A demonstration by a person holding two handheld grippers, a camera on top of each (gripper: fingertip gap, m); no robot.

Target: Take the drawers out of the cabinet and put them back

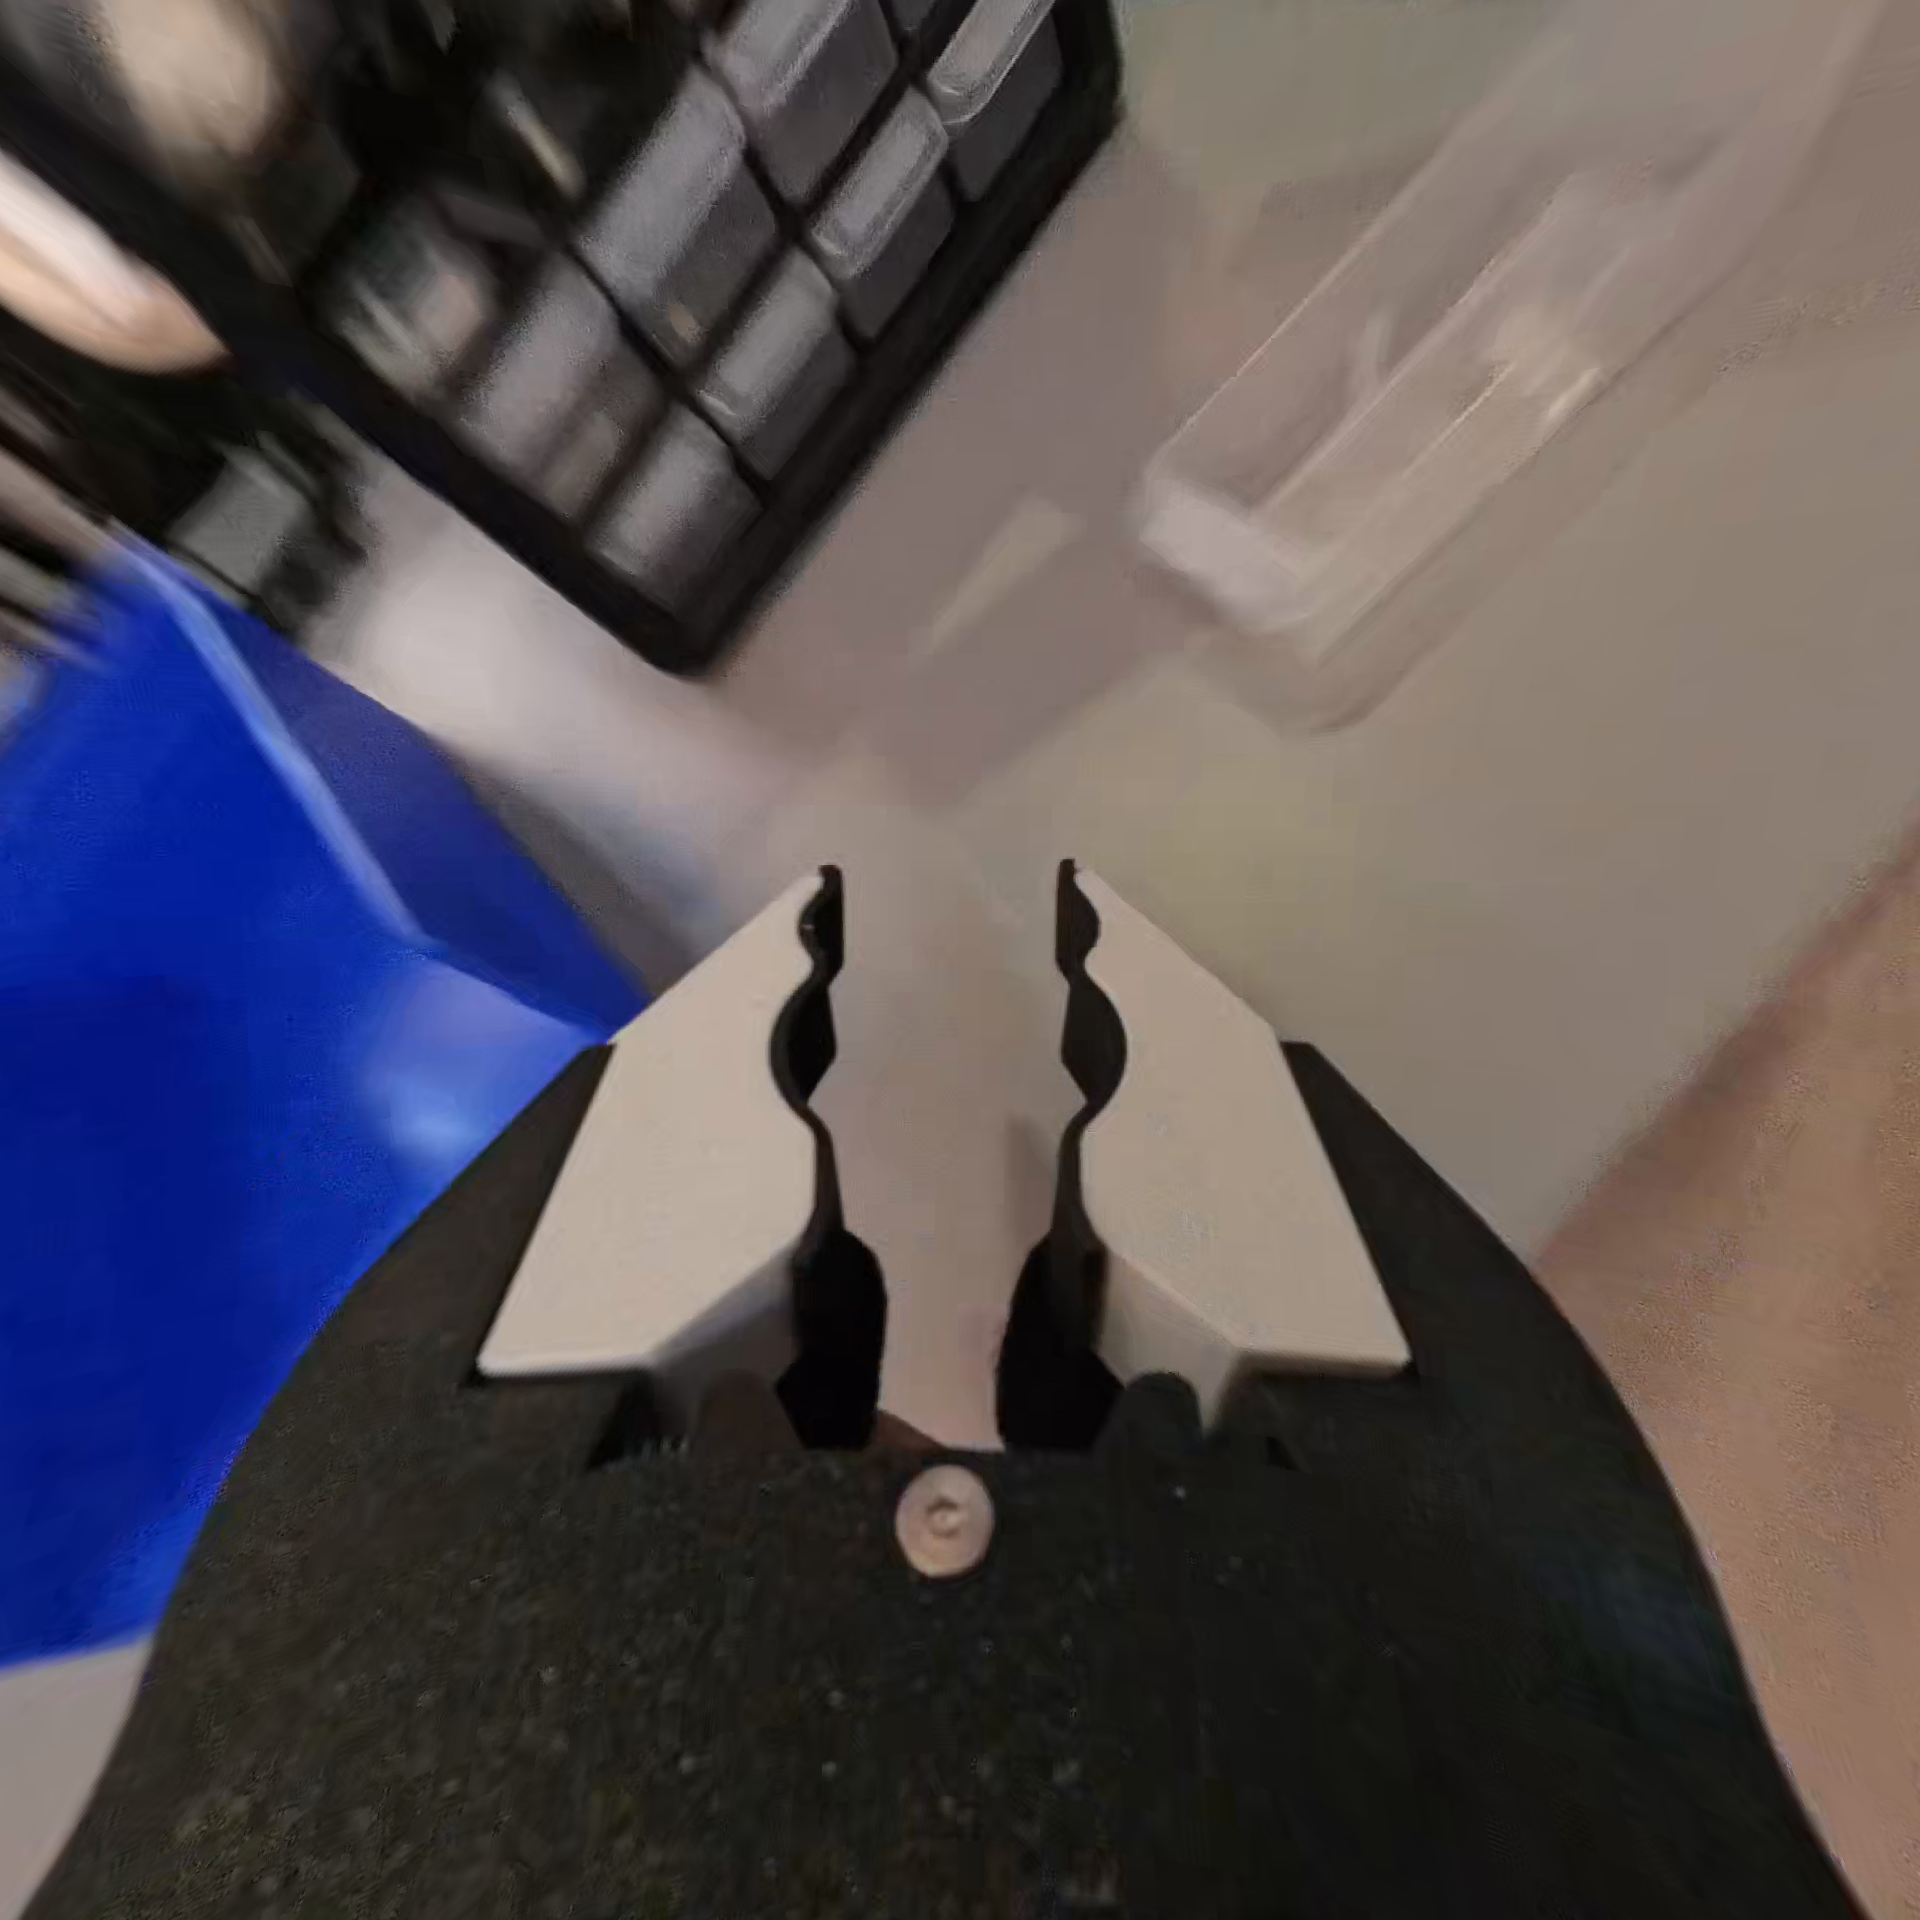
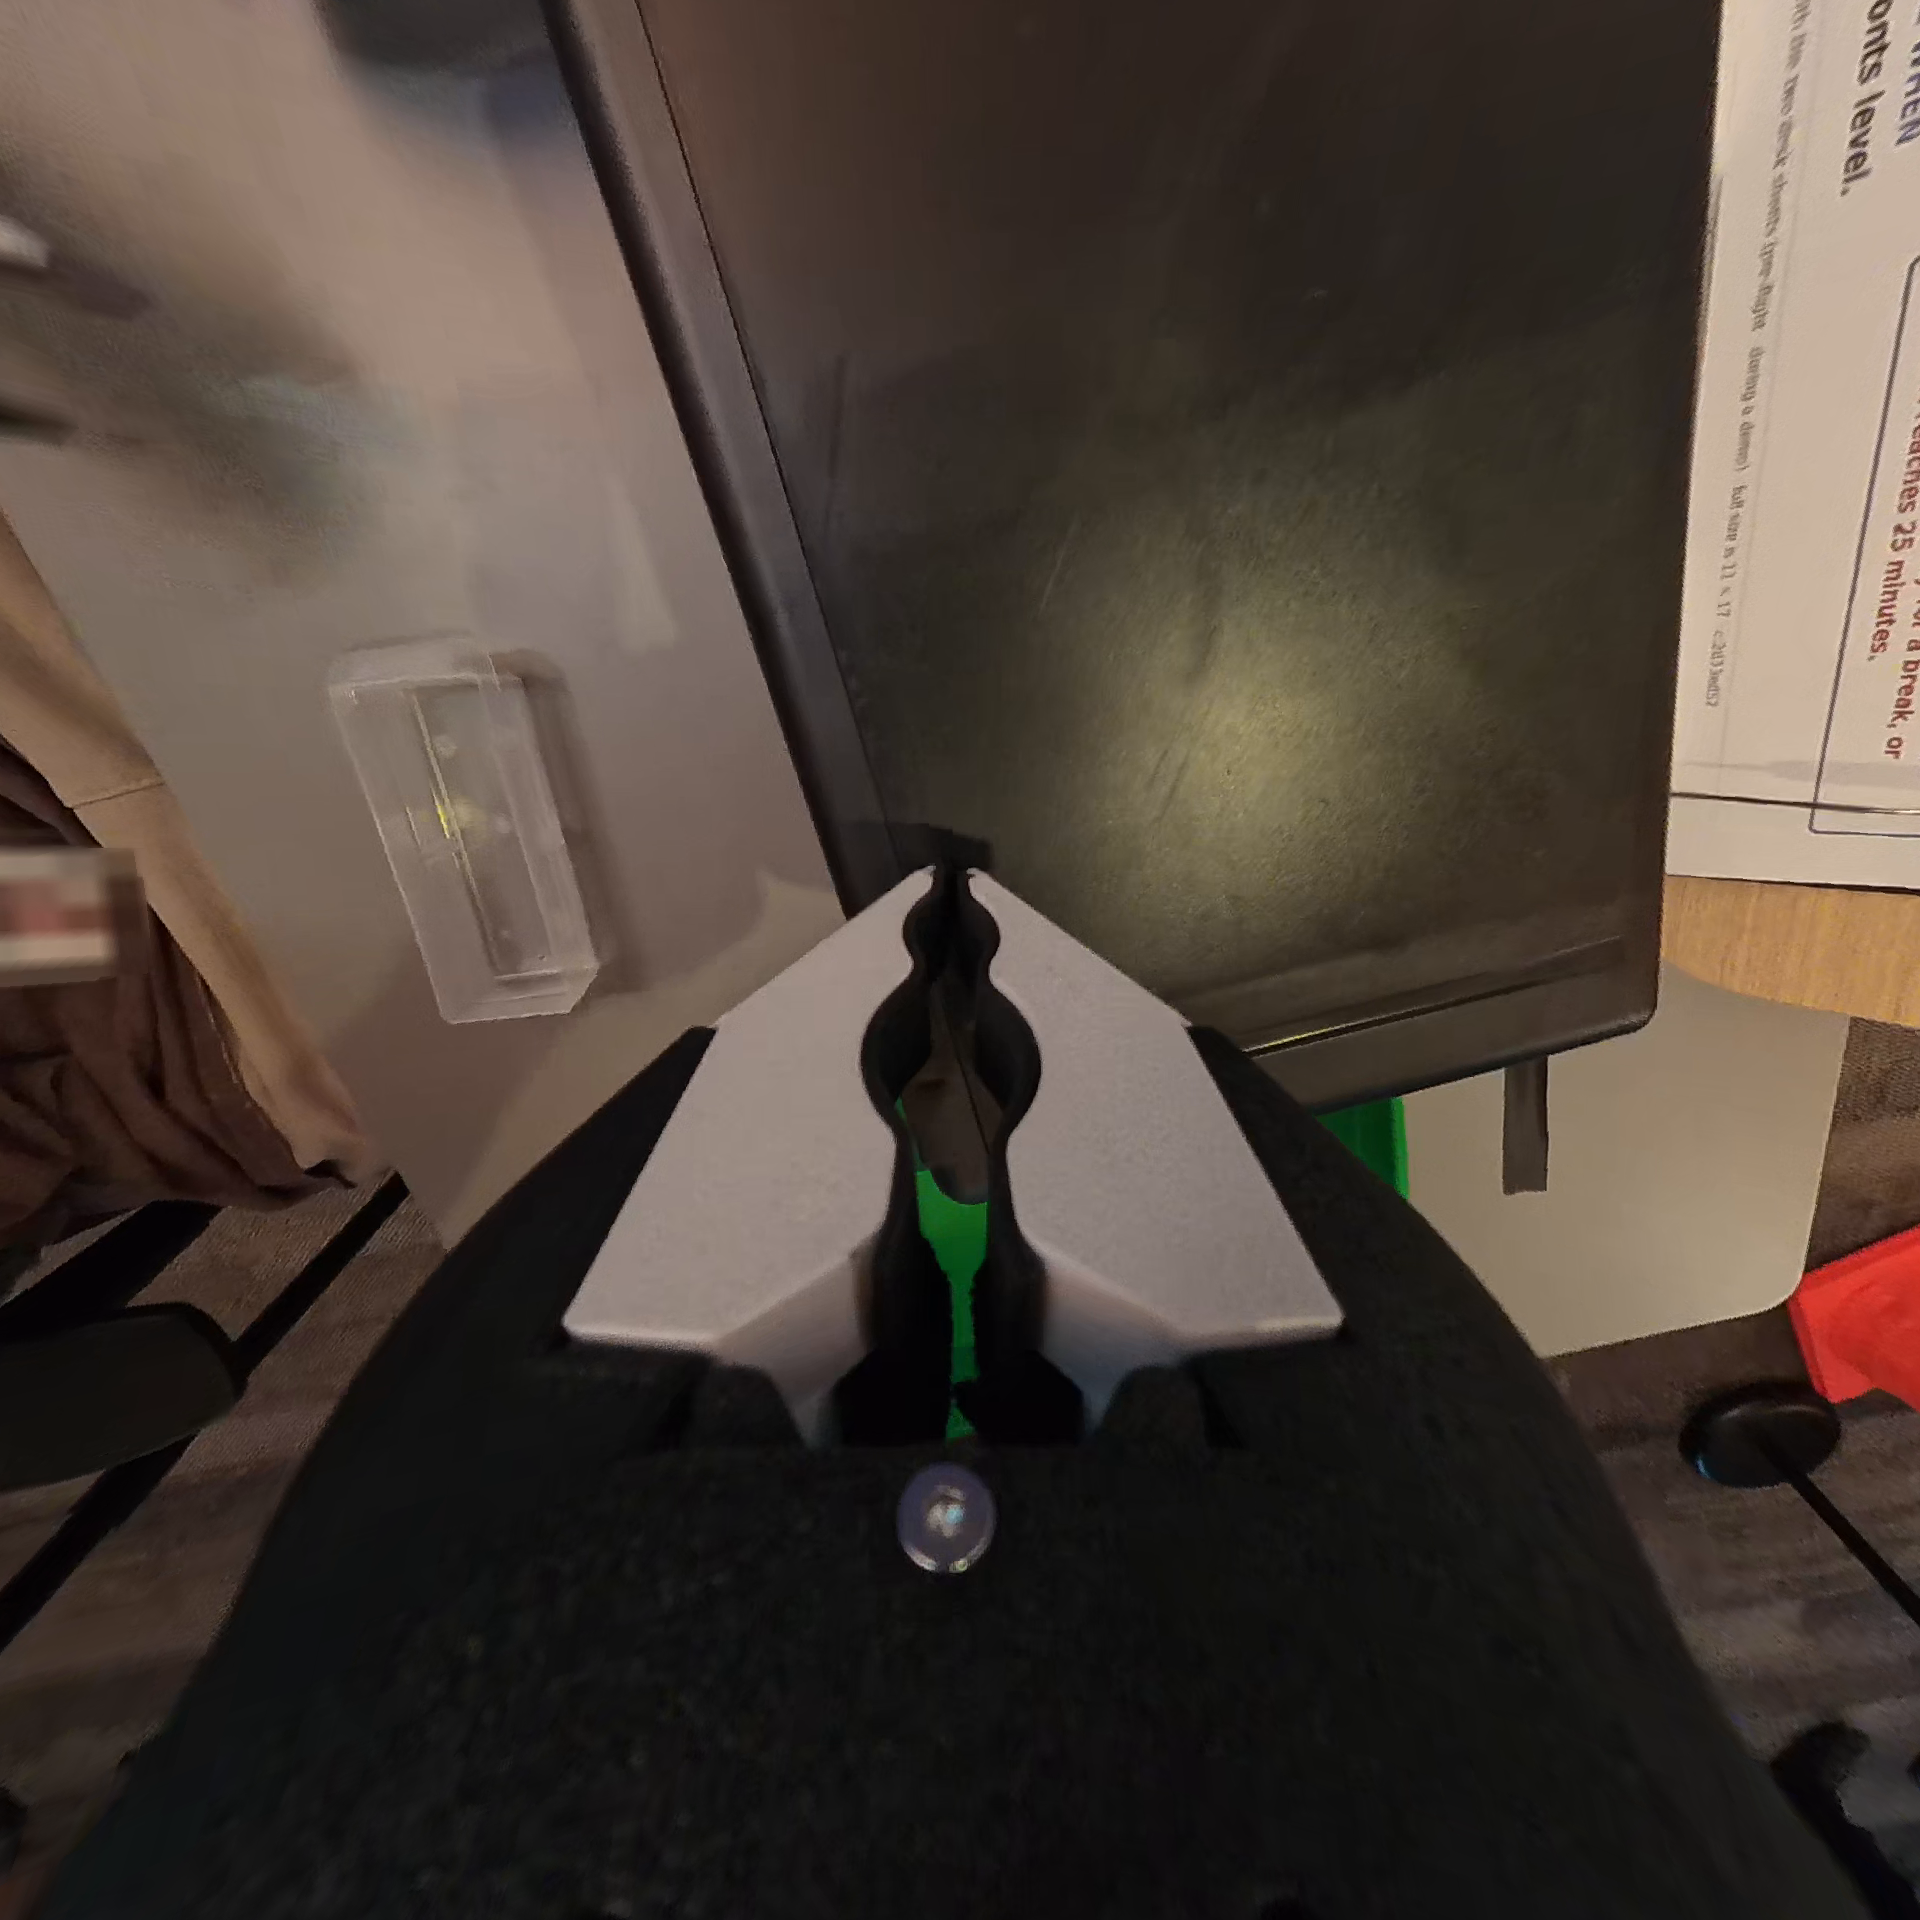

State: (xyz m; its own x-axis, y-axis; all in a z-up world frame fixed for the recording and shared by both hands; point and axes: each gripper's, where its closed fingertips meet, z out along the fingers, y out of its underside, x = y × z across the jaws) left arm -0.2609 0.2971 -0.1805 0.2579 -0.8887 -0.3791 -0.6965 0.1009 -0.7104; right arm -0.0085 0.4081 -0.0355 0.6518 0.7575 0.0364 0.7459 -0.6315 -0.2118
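Left tongs (image 1: 948, 883) spread, empty; right tongs (image 2: 954, 878) pinch the cabinet's (image 2: 1247, 520) edge. Clear drawer (image 1: 1434, 416) at 1 o'clock on the bench (image 1: 1143, 790) looks light, stiff, slick: grip its front lip.

A blue bin (image 1: 208, 1039) is sitting at the left — a printed paper sheet (image 2: 1808, 416) is lying on a wooden surface (image 2: 1787, 935), a red object (image 2: 1860, 1320) showing below.

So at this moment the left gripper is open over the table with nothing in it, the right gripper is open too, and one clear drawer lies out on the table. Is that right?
Not quite. The right gripper is shut, pinching the edge of the black cabinet, as the right wrist view shows. The rest stands: the left gripper is open and empty, and a clear drawer lies on the table.
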